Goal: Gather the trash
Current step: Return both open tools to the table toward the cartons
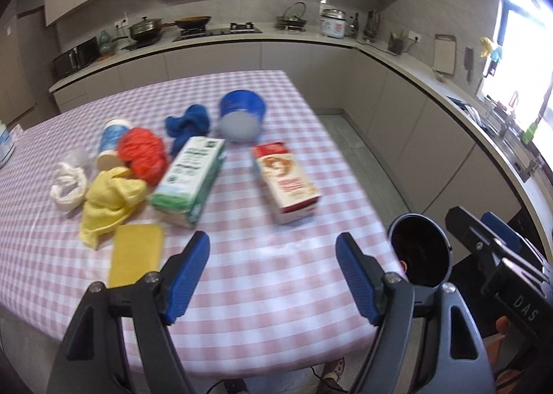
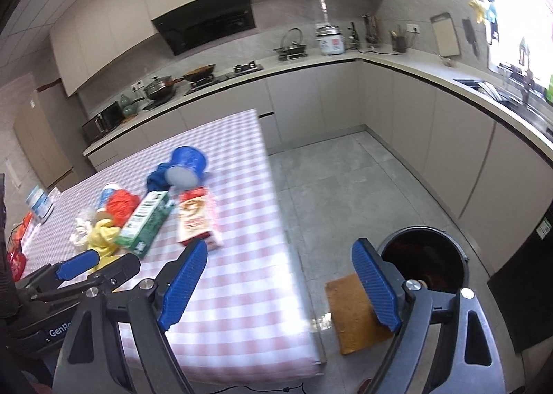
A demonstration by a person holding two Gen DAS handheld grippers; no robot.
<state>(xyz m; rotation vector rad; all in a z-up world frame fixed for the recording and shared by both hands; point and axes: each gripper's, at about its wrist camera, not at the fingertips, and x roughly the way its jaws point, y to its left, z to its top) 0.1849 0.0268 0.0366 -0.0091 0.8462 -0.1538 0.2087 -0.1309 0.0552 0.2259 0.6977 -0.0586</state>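
Note:
Trash lies on the pink-checked table (image 1: 262,293): a red-and-white carton (image 1: 287,179), a green-and-white carton (image 1: 188,179), a tipped blue cup (image 1: 242,114), a paper cup (image 1: 112,145), a crumpled red bag (image 1: 141,152), a white bag (image 1: 67,186), blue (image 1: 188,122) and yellow (image 1: 110,204) cloths, and a yellow sponge (image 1: 136,255). My left gripper (image 1: 273,245) hangs open over the table's near edge, holding nothing. My right gripper (image 2: 280,249) is open and empty above the table's right edge. A dark round bin (image 2: 425,262) stands on the floor to its right.
A brown mat (image 2: 356,314) lies on the floor between table and bin. A black appliance (image 2: 525,290) stands right of the bin. Tins (image 2: 39,204) sit at the table's far left. Kitchen counters (image 2: 397,62) run along the back and right walls.

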